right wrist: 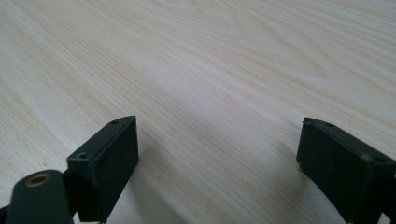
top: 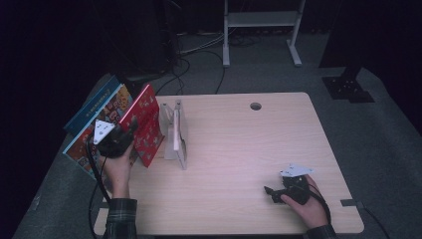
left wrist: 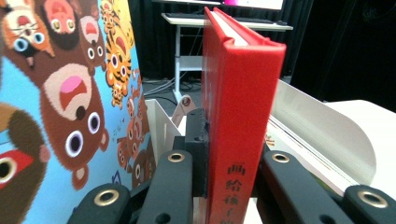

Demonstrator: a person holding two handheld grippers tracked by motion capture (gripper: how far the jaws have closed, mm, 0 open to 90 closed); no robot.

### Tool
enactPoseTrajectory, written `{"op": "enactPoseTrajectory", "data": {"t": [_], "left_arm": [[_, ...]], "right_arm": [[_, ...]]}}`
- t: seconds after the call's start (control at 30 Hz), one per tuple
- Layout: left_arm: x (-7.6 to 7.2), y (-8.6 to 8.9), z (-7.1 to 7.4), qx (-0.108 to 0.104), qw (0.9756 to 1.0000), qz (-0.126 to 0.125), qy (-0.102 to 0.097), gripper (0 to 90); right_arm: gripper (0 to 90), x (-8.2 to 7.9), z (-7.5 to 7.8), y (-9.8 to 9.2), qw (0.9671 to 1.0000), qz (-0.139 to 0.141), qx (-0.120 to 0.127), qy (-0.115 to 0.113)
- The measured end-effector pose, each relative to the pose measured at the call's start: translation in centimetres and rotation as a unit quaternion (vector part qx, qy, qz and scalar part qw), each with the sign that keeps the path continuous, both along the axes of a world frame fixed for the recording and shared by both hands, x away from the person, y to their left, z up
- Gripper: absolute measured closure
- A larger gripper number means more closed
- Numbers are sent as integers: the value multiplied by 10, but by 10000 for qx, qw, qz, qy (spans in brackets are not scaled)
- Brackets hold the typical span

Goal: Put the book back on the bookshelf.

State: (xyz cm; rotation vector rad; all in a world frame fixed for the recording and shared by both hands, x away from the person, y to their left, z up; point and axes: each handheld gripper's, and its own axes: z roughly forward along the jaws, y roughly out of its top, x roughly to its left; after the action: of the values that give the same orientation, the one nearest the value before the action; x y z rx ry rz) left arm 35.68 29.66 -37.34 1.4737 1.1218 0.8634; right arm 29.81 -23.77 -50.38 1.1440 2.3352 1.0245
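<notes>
At the table's left edge, the red book (left wrist: 243, 116) stands on end between the left gripper (top: 117, 139) jaws, which are clamped on its spine; its lower end is cut off by the frame in the left gripper view, and the gold characters on the spine run out of sight there. Its long axis is upright, spine toward the camera, pages facing away. Just beside it leans a blue picture book (left wrist: 60, 107) with cartoon animals, partly cropped. A white book stand (top: 176, 134) sits on its other side. Well apart, the right gripper (top: 278, 191) rests low over the bare wooden table (right wrist: 210, 70), jaws spread with nothing between them.
</notes>
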Motion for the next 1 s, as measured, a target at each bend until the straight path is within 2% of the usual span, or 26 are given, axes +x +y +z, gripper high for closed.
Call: {"op": "enactPoseTrajectory", "data": {"t": [0.13,0.2,0.27,0.33,0.4,0.6,0.73,1.0], "left_arm": [[-4,1,1,-26,10000,58,-29,767],[-6,2,1,-4,10000,49,-20,691],[-10,1,1,127,9999,33,18,607],[-15,0,2,236,9997,86,-33,536],[-20,1,3,236,9997,110,-29,443],[-31,-5,3,333,9994,24,58,295],[-39,-8,6,345,9993,128,61,169],[-57,-8,10,345,9993,124,79,73]], "right_arm": [[119,0,0,0,10000,15,-9,2],[119,0,0,0,10000,17,-10,1],[119,0,0,0,10000,16,-9,1],[119,0,0,0,10000,14,-7,1],[119,0,0,0,10000,15,-8,0],[118,0,0,0,10000,15,-8,2],[116,1,0,0,10000,25,-30,3],[116,1,0,0,10000,26,-28,1]]}}
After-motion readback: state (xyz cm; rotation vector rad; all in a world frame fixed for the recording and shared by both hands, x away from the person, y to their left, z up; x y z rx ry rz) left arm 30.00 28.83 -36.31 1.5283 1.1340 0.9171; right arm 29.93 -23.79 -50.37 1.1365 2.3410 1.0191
